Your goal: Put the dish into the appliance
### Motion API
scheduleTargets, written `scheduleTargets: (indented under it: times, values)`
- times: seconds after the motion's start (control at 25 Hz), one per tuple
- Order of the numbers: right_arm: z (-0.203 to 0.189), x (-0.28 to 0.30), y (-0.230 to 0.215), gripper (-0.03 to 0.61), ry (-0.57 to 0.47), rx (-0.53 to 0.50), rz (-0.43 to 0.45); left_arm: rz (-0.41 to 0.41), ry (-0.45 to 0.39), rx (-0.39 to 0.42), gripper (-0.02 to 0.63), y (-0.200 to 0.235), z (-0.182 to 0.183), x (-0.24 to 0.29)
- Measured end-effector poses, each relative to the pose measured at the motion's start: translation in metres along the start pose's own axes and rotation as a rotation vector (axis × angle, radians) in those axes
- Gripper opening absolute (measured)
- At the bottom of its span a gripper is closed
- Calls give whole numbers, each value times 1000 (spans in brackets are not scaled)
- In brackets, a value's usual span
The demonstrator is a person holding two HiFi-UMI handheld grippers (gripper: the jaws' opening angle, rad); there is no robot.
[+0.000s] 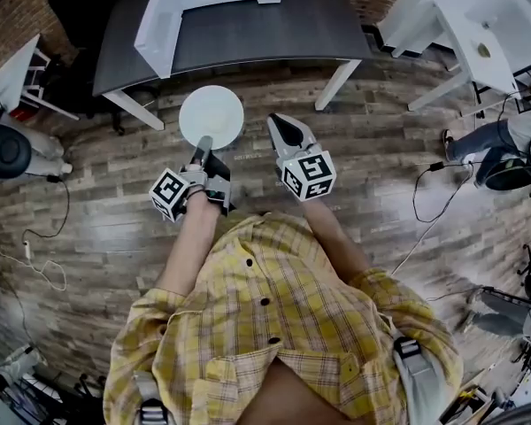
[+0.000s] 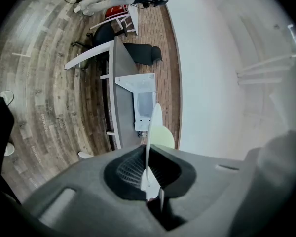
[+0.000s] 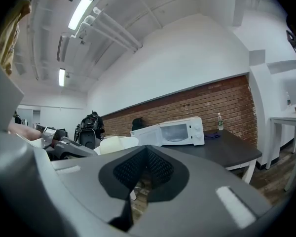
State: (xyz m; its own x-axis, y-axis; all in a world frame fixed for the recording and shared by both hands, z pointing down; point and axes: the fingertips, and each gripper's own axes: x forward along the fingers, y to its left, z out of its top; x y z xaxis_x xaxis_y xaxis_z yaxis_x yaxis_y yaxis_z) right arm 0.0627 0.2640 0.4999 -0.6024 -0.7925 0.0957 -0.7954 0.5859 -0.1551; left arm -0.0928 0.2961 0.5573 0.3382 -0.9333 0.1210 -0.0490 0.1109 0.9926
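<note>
White dish (image 1: pixel 211 116), white microwave (image 3: pixel 175 131), dark grey table (image 1: pixel 248 34), yellow plaid shirt (image 1: pixel 274 326)

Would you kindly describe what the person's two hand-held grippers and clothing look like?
The left hand-held gripper and right hand-held gripper each have grey jaws with dark ribbed pads and a white cube of black square markers. The person wears a yellow checked shirt with dark buttons.

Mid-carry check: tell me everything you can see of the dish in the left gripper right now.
The dish is a plain white round plate, smooth and empty; whether it is ceramic or plastic cannot be told. The left gripper pinches its near edge with its jaws shut on it, and nothing else touches it. It is held about level, face up in the head view and edge-on in the left gripper view, over the wood floor, short of the grey table.
</note>
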Motion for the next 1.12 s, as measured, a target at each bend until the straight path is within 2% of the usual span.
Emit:
scheduleTargets:
  times: [0.24,0.6,0.68,0.84,1.12]
  values:
    - [-8,-8,-16,3,12,38,15,-4,-14,-26,14,-4,-19,2]
    - [-1,17,-30,3,11,-7,36,-1,-12,-39,14,4,-10,31]
    - [-1,29,-37,3,14,-20,33,3,-10,-52,14,5,-6,45]
    - [0,56,-55,3,29,-23,26,39,1,-7,14,9,9,75]
    - [18,126,-89,3,34,-14,11,42,38,2,14,-6,46,149]
